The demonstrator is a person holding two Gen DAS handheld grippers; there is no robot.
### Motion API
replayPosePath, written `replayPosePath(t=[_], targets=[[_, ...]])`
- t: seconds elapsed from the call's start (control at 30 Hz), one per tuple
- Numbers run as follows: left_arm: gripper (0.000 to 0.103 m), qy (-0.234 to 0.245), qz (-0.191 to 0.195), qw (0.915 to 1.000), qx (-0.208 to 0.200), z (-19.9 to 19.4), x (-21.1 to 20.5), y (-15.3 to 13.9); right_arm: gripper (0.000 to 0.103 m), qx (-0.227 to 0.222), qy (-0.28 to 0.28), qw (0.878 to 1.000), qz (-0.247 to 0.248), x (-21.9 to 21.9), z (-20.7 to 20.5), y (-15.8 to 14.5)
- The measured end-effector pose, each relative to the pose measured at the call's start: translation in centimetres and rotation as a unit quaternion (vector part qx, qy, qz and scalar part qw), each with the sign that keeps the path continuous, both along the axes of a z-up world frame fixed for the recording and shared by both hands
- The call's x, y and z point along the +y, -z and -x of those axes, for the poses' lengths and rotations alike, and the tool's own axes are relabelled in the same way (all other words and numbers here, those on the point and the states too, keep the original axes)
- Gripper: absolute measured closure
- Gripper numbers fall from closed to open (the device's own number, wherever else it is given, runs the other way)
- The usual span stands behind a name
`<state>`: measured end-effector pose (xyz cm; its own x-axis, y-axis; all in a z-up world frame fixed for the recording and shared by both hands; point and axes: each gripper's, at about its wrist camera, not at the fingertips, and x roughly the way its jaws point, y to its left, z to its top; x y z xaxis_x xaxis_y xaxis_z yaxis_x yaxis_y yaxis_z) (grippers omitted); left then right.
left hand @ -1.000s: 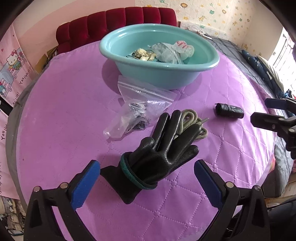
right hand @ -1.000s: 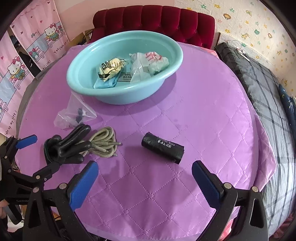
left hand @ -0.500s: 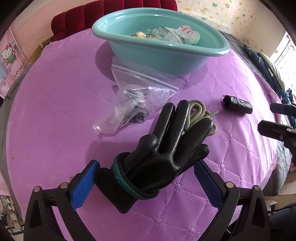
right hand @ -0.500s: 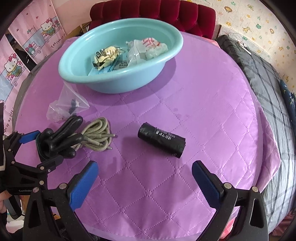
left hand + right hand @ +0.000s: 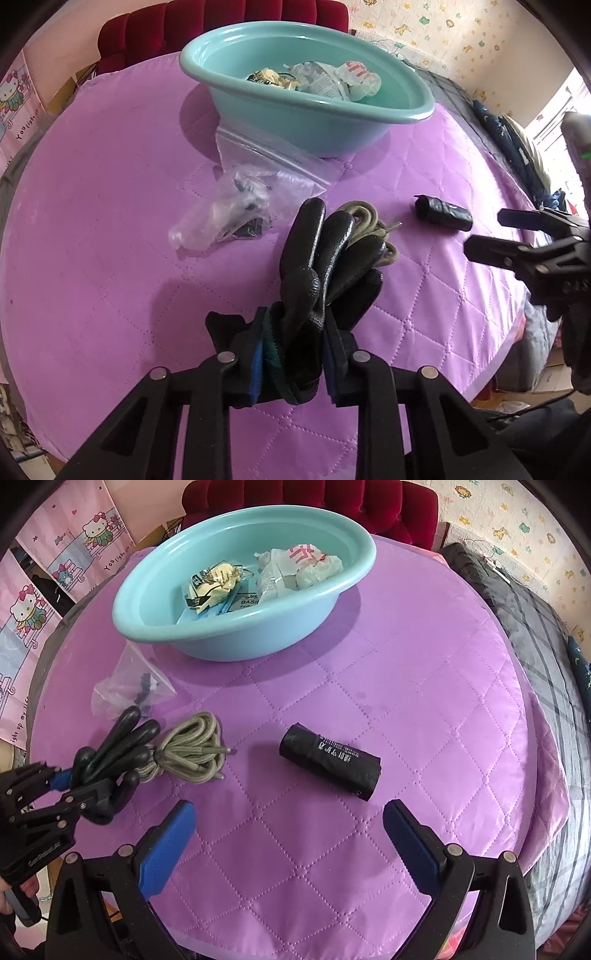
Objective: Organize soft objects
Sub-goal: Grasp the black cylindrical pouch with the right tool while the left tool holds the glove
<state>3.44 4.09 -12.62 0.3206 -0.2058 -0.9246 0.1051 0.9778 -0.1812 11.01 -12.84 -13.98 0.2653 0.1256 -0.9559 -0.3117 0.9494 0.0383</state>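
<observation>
So right up close our left gripper has just squeezed in and its blue pads are now pinched on the cuff end of the black glove, with the glove's fingers sticking up and away from us over the purple quilted cover. Our right gripper is hanging over a bare patch of that same cover with its jaws spread wide and nothing between them. Just past its tips lies the black rolled-up bundle with white print, sitting diagonally and apart from everything else. Off to the left of that is the coiled olive-grey cord, and the glove's fingertips look like they rest on or right against it; from the left wrist view the cord peeks out just behind the glove. A bit further out we've got the clear zip bag with some small dark bits inside, lying crumpled with its top edge just in front of the basin. Then the teal plastic basin sits toward the far side of the cover, holding a crinkled yellowish packet, a blue-and-white packet under it and a white plastic bag with red print. Behind it all there's a dark red tufted headboard.
</observation>
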Motion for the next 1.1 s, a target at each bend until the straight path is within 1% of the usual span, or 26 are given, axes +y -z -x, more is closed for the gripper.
replayPosePath(t=[0.17, 0.3, 0.43, 0.8, 0.87, 0.93, 0.97, 1.03, 1.1], targets=[[0.076, -0.013, 0.003, 0.9999, -0.001, 0.7, 0.2, -1.0, 0.000, 0.002, 0.007, 1.000, -0.001, -0.6, -0.8, 0.3], [0.076, -0.026, 0.004, 0.9997, -0.004, 0.7, 0.6, -1.5, 0.000, 0.007, 0.010, 1.000, 0.006, -1.3, -1.7, 1.0], [0.076, -0.040, 0.012, 0.9991, -0.003, 1.0, 1.1, -1.6, 0.000, 0.014, 0.000, 1.000, 0.016, -1.4, -2.7, 2.1], [0.075, -0.060, 0.008, 0.9982, 0.000, 1.5, 1.4, -1.5, 0.001, 0.042, -0.031, 0.998, 0.043, -1.4, -5.6, 5.4], [0.075, -0.063, 0.007, 0.9980, -0.001, 1.5, 1.5, -1.6, 0.005, 0.042, -0.035, 0.998, 0.042, -1.7, -6.3, 5.5], [0.075, -0.065, 0.007, 0.9979, 0.000, 1.5, 1.6, -1.5, 0.016, 0.046, -0.040, 0.997, 0.041, -1.2, -6.8, 5.6], [0.075, -0.066, 0.007, 0.9978, 0.000, 1.5, 1.7, -1.5, 0.019, 0.047, -0.041, 0.997, 0.041, -1.0, -6.9, 5.6], [0.075, -0.065, 0.007, 0.9979, 0.000, 1.6, 1.8, -1.5, 0.033, 0.049, -0.044, 0.997, 0.044, -0.7, -7.3, 5.6], [0.075, -0.064, 0.006, 0.9979, -0.002, 1.6, 1.8, -1.6, 0.042, 0.046, -0.043, 0.997, 0.044, 0.0, -7.7, 5.5]])
